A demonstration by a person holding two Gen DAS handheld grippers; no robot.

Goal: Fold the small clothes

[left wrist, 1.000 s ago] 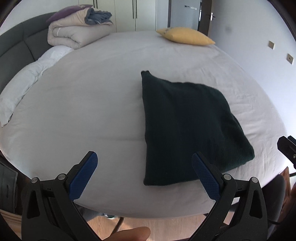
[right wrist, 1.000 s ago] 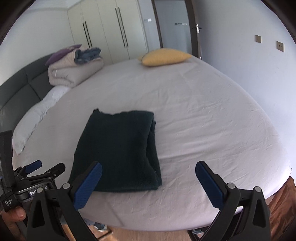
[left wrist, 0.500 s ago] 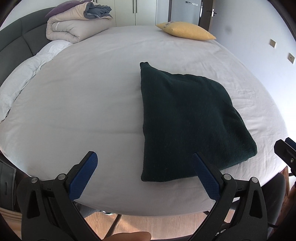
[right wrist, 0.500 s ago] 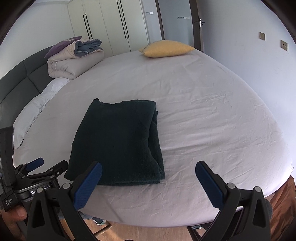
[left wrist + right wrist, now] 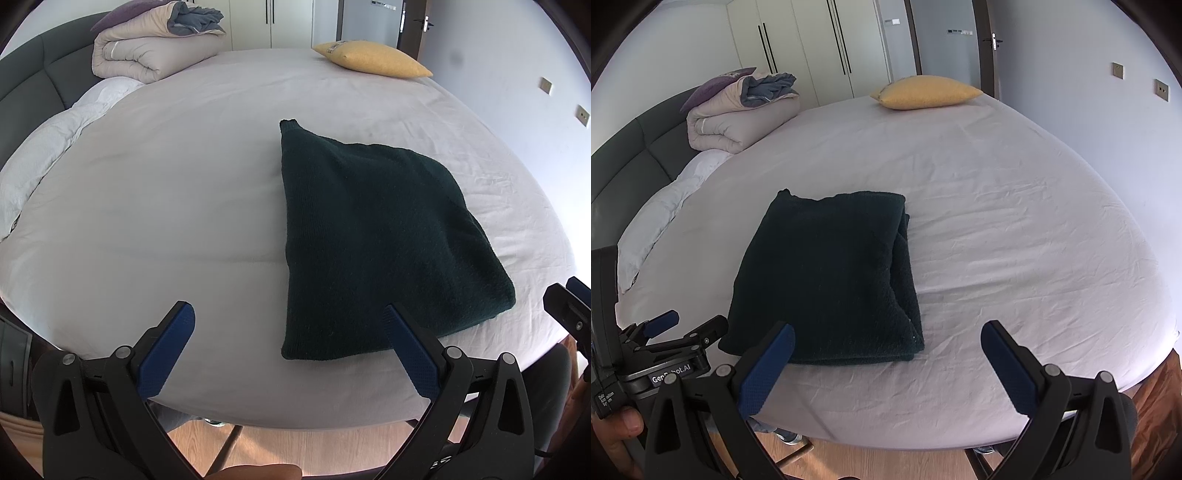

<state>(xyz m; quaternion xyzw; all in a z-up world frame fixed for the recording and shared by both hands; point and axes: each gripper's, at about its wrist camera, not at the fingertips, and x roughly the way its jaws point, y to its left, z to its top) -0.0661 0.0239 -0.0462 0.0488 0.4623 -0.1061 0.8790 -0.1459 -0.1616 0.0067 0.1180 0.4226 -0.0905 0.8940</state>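
Observation:
A dark green knit garment [image 5: 373, 236] lies folded flat on the white bed sheet [image 5: 155, 206], near the front edge. It also shows in the right wrist view [image 5: 831, 277], with its layered edge on the right side. My left gripper [image 5: 288, 347] is open and empty, over the bed's front edge, its right finger just in front of the garment's near corner. My right gripper [image 5: 886, 363] is open and empty, in front of the garment's near right corner. The left gripper also shows in the right wrist view [image 5: 683, 328], to the left of the garment.
A yellow pillow [image 5: 923, 92] lies at the far side of the bed. A rolled duvet with blankets [image 5: 738, 110] sits at the far left by the dark headboard [image 5: 635, 155]. A white pillow [image 5: 48, 151] lies at the left. Wood floor [image 5: 295, 443] is below the front edge.
Both grippers have moved slightly closer to the bed and garment. The garment has not moved. Both stay open.

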